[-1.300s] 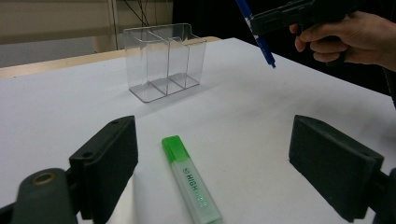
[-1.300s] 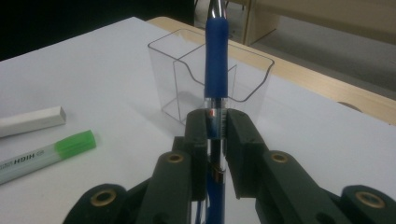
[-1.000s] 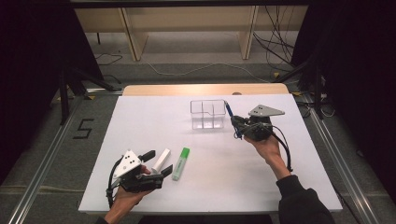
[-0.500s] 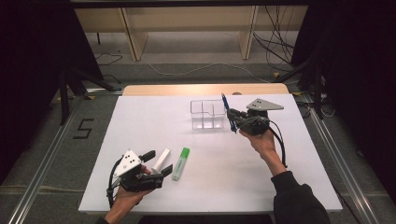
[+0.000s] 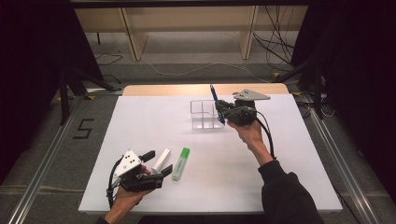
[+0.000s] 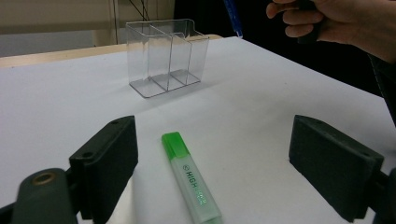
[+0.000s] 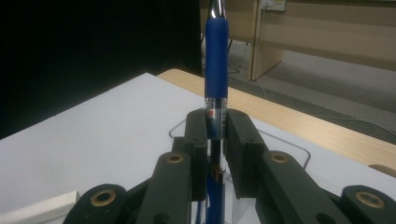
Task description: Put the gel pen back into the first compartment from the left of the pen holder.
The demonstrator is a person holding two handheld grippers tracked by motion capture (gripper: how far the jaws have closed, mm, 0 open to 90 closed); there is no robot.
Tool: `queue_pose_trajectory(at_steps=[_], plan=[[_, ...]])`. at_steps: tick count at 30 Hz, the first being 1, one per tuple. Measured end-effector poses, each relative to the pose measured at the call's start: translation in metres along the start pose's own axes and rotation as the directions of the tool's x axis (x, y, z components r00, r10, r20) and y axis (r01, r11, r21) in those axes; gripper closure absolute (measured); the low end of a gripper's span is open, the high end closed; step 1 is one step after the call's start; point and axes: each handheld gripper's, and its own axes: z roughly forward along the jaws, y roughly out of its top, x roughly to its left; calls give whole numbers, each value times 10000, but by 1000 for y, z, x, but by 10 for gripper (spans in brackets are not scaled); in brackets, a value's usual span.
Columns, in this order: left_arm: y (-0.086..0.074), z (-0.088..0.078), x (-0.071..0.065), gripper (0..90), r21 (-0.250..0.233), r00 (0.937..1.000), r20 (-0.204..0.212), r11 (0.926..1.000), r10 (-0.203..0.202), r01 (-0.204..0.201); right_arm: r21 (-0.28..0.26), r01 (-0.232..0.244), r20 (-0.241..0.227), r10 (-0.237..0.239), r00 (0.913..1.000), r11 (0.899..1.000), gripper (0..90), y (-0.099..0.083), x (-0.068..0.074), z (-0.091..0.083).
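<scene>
While the right gripper (image 5: 223,108) hangs at the right end of the clear organizer (image 5: 204,115) with the blue pen (image 5: 215,99) pinched upright between its fingers (image 7: 198,140), the step in hand looks like dropping that pen into one of the compartments, and doing it well calls for care with the lower tip. The person would do best to keep the pen near vertical, bring its lower end squarely over a compartment mouth rather than over a dividing wall, lower until the tip is well inside, and only then part the fingers, since the light organizer could slide or tip if the pen knocks its rim. In the right gripper view the fingers are closed on the pen's clear barrel just below the blue grip, which rises well above them, while the lower end runs down between them toward the organizer's rim just beyond. Near the counter's (image 5: 280,182) front edge, the left gripper (image 5: 156,163) rests with its fingers (image 6: 109,156) spread wide and holding nothing; the green highlighter (image 6: 190,182) lies flat between them, touching neither, and a white marker (image 5: 160,161) lies beside the left one.
</scene>
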Motion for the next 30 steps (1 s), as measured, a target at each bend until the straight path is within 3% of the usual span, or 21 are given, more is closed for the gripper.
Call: queue_pose_trajectory(at_steps=[30], plan=[[1,0,0,149,-30,10000,47,10000,-43,43,-147,-333,90,334,9994,9993,797,30,16,57]])
